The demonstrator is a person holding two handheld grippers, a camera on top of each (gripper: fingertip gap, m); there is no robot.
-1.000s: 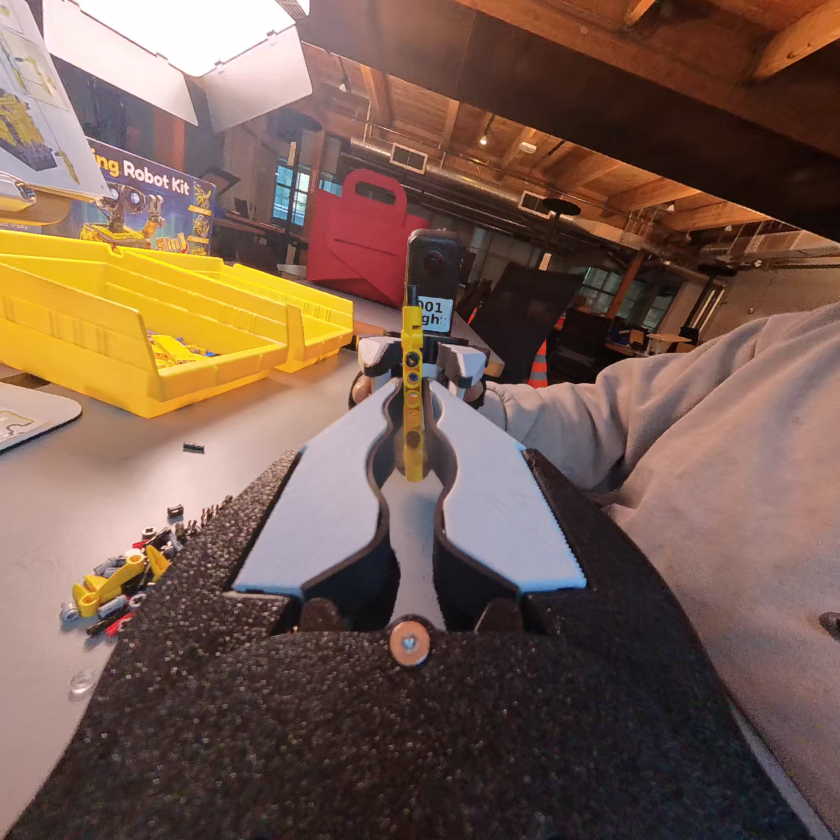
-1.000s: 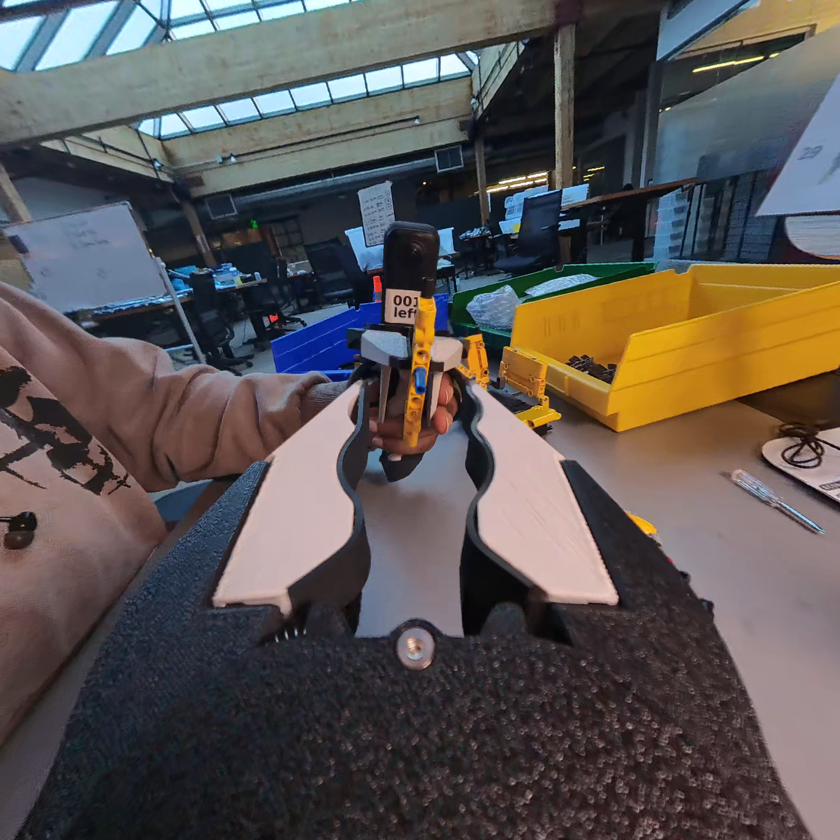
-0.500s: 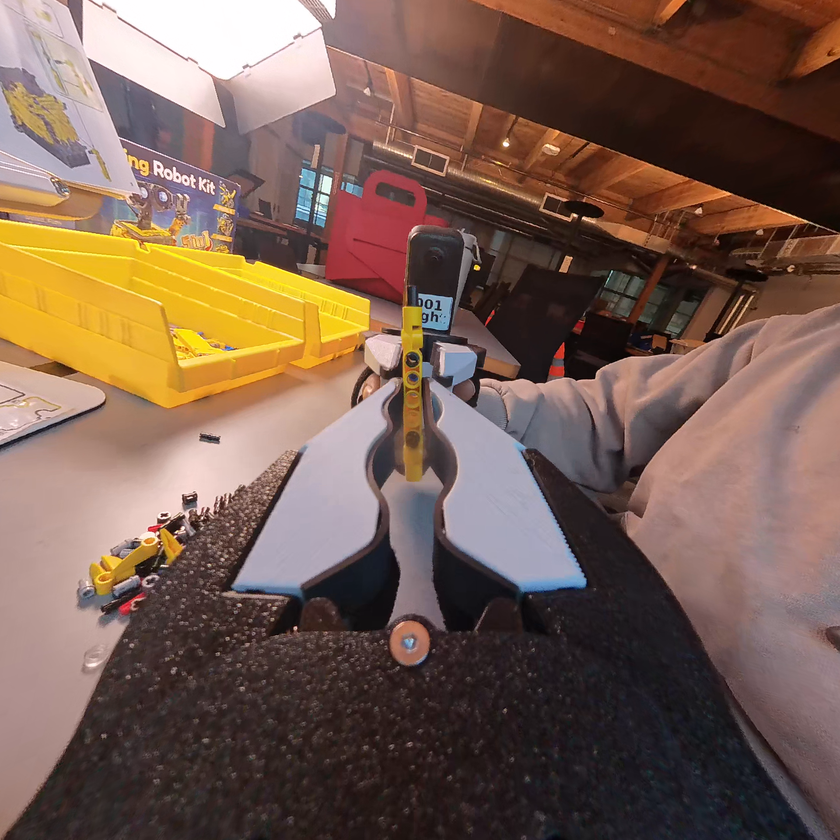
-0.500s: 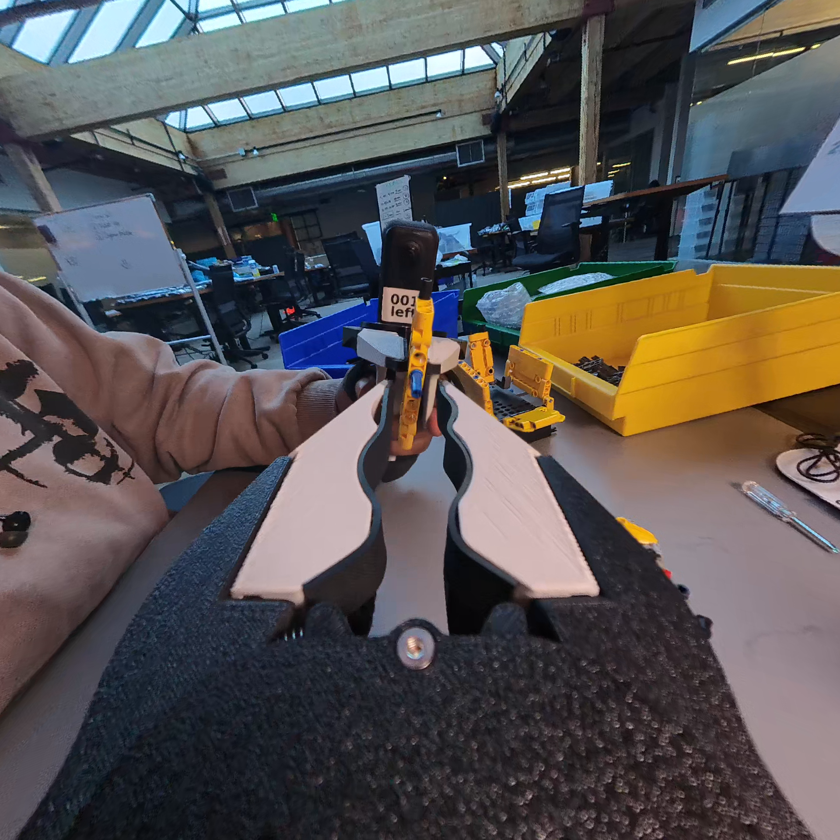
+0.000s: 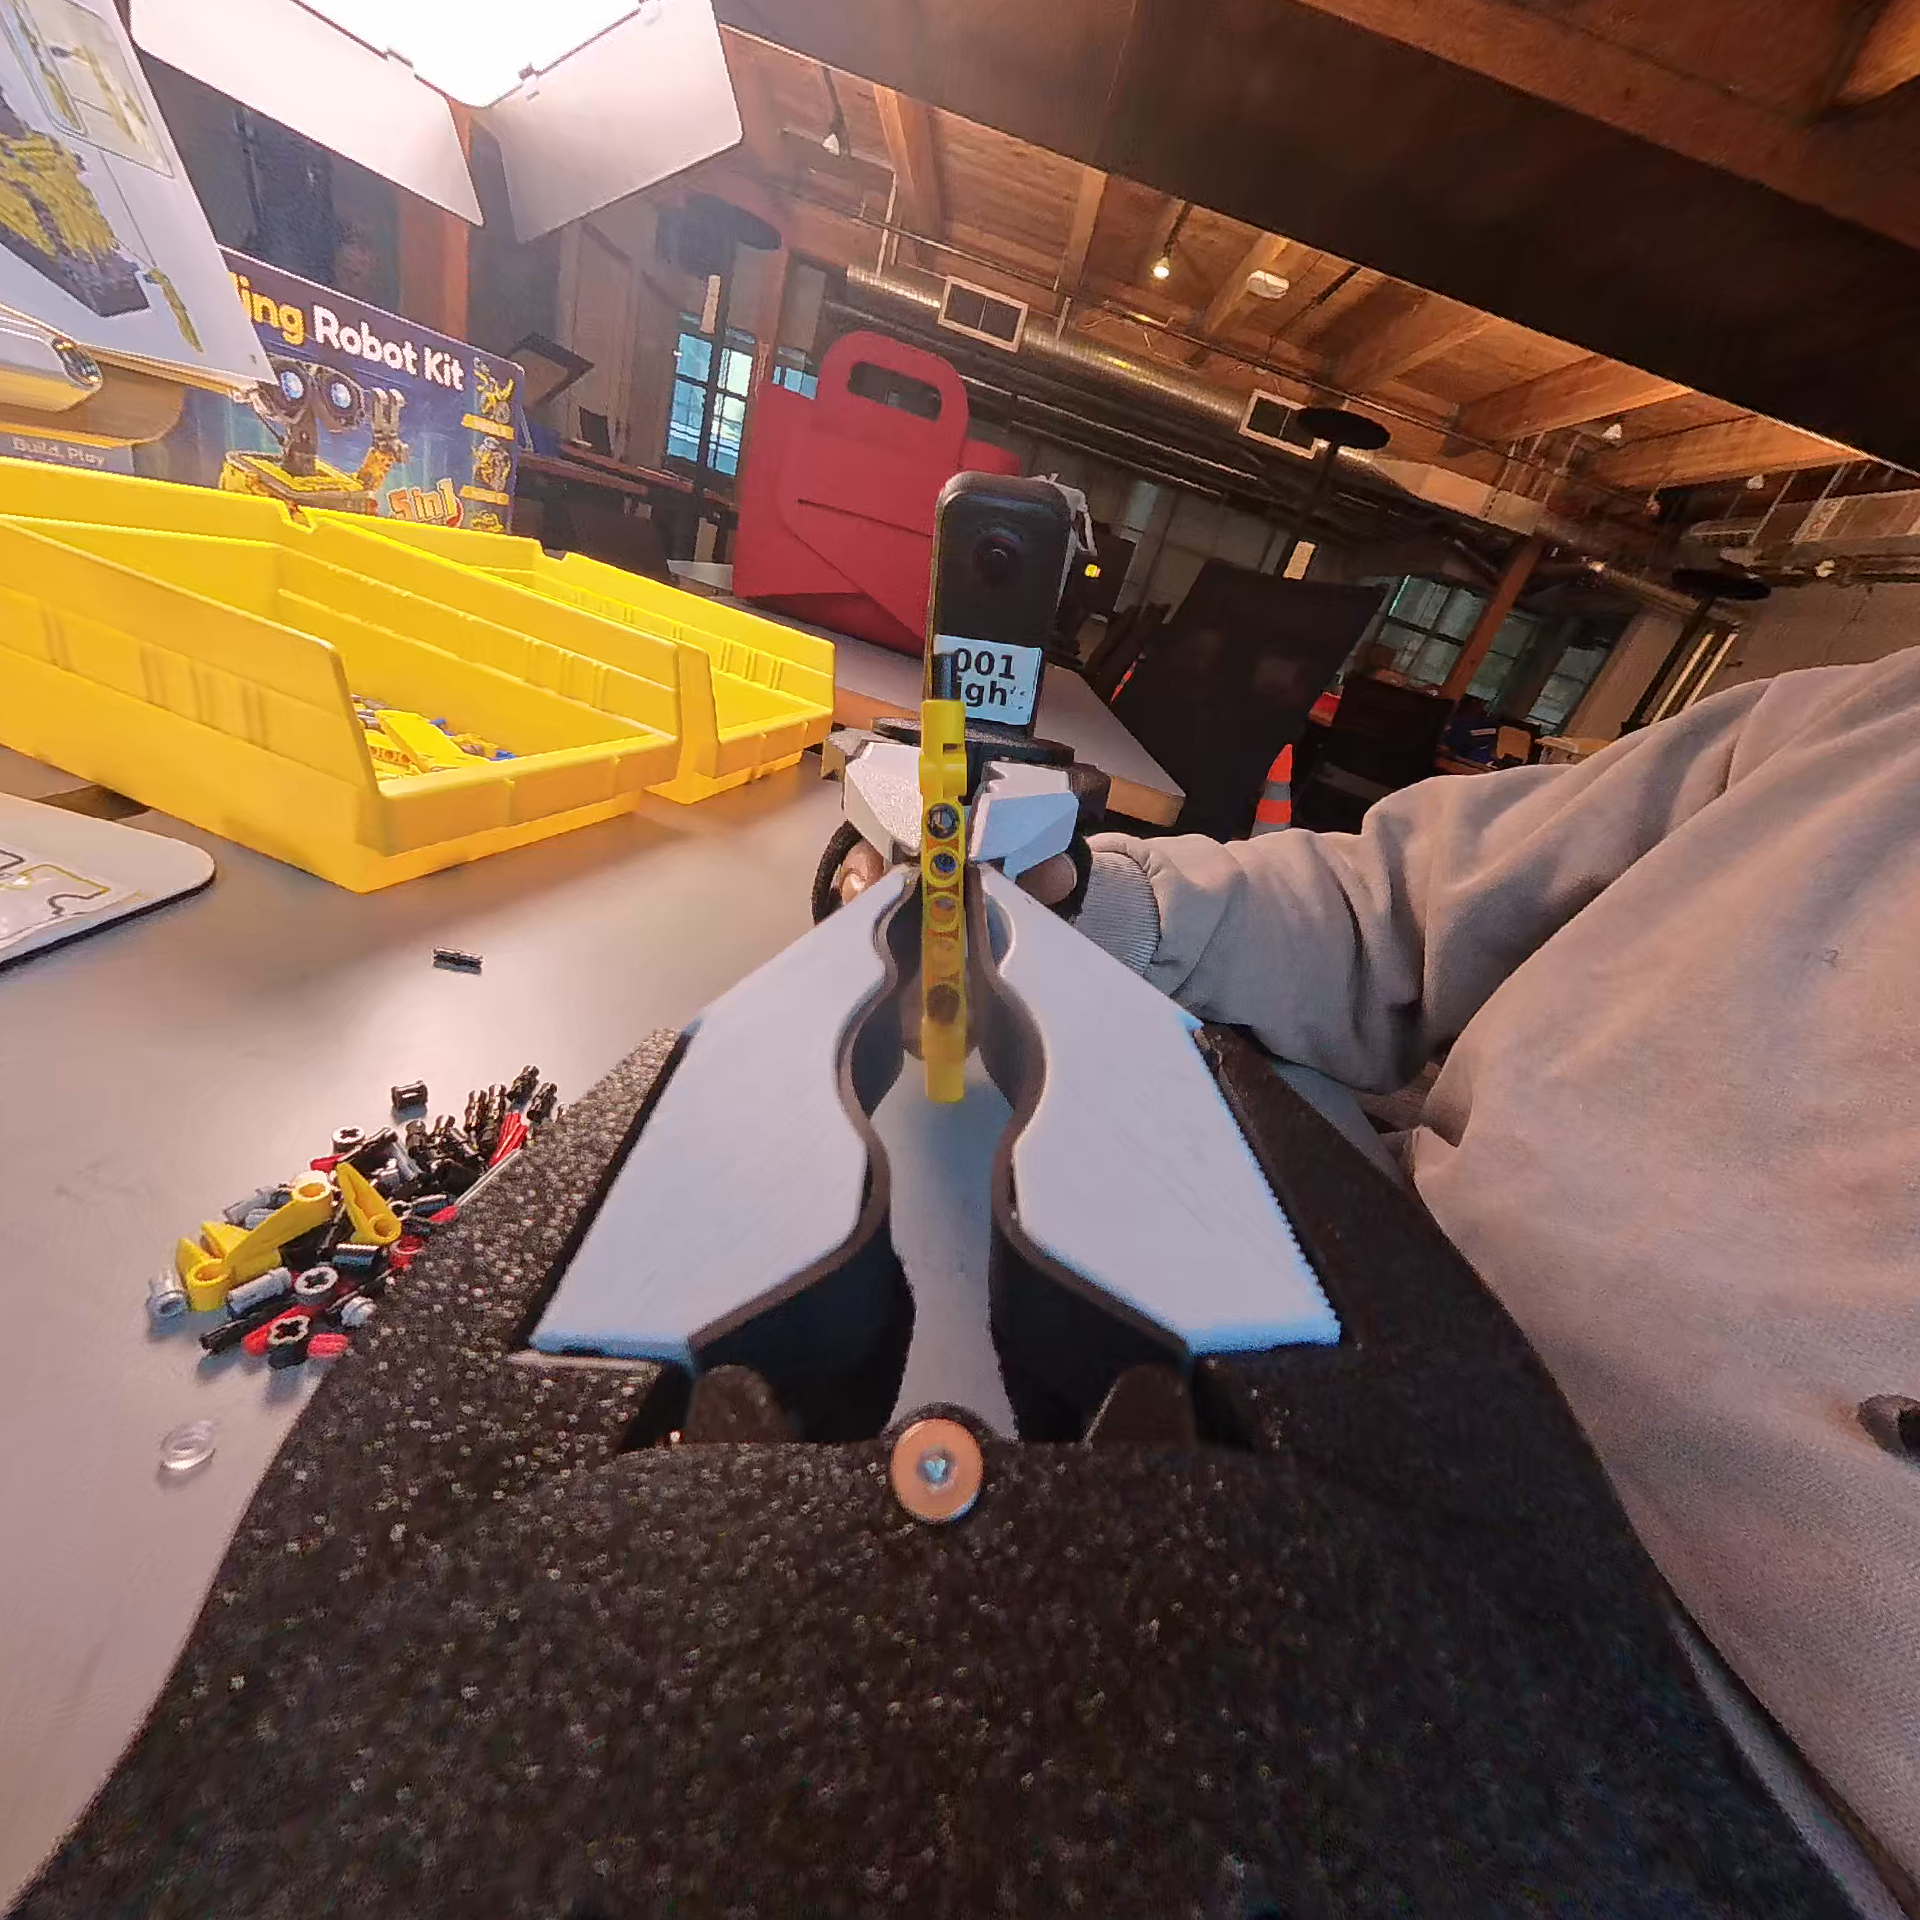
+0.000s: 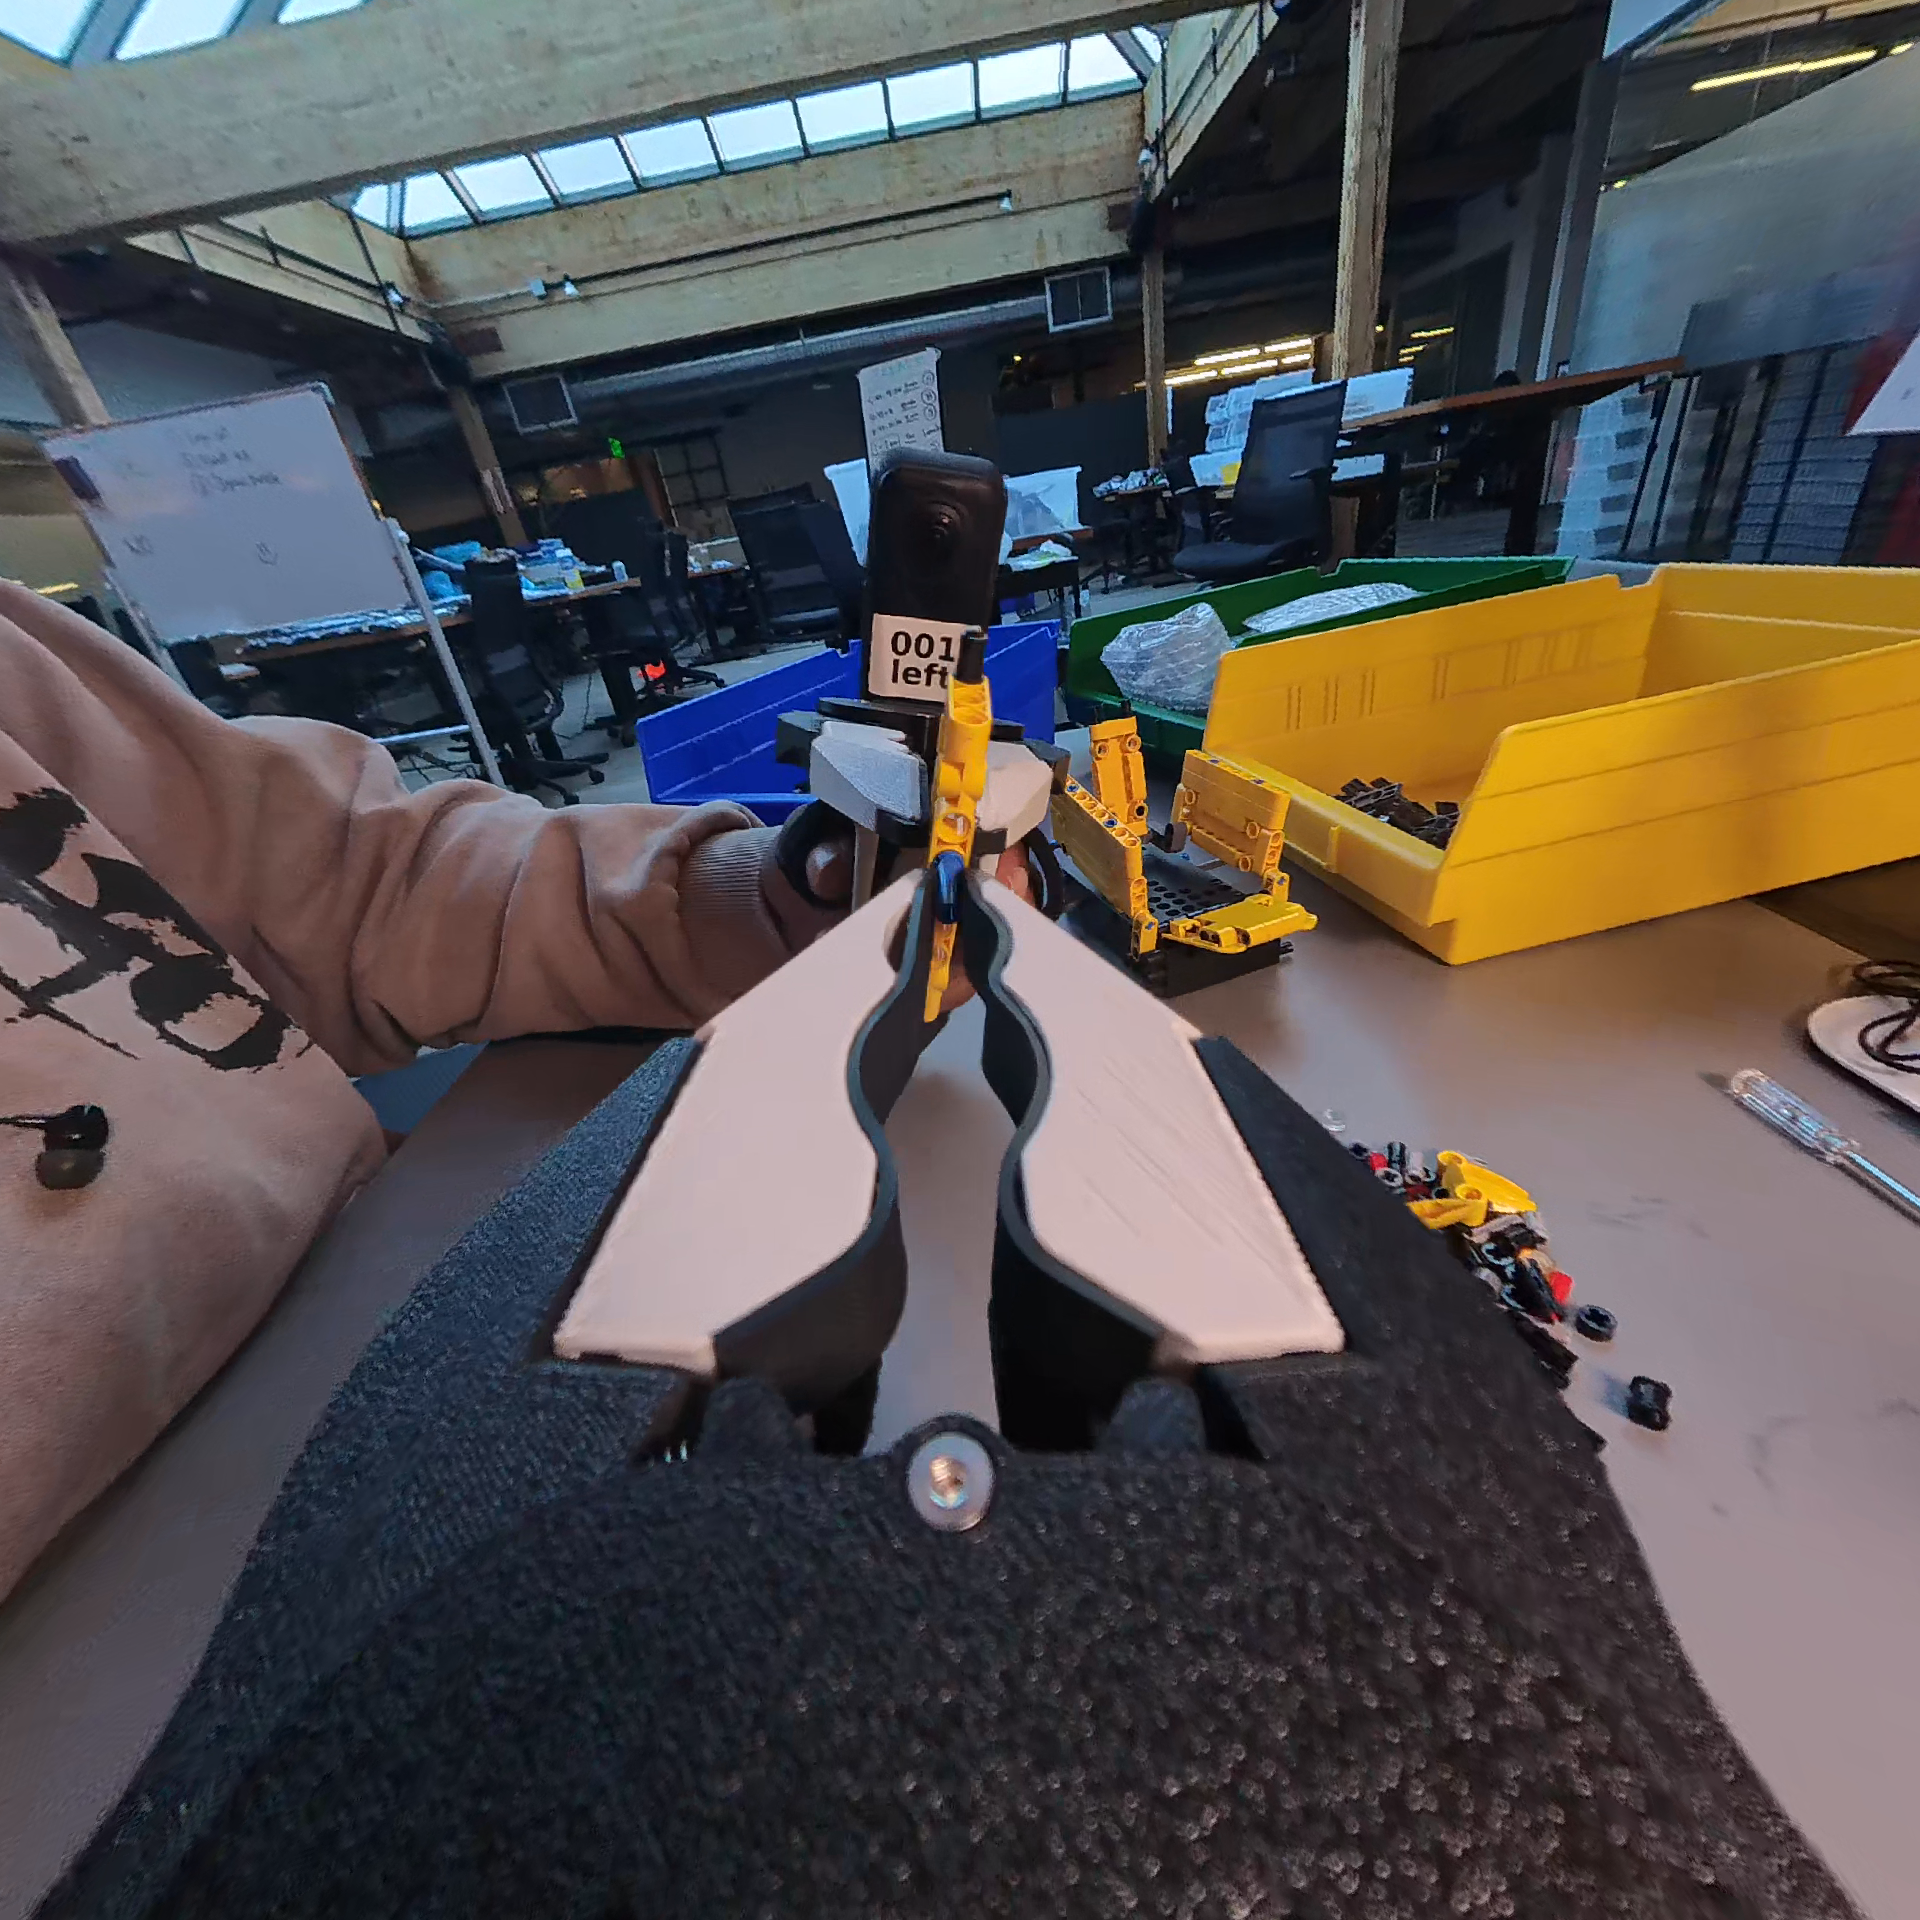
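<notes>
Yellow beam (image 6: 957, 821) blocks pin joint; screwdriver (image 6: 1813, 1138) blurred, prob. cut off.

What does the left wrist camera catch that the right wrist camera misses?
Only the left wrist view shows the red carrier and kit box. Only the right wrist view shows the half-built yellow model, blue bin, green bin and screwdriver. Both show the yellow beam pinched upright between the two grippers, and the heap of small parts.
</notes>
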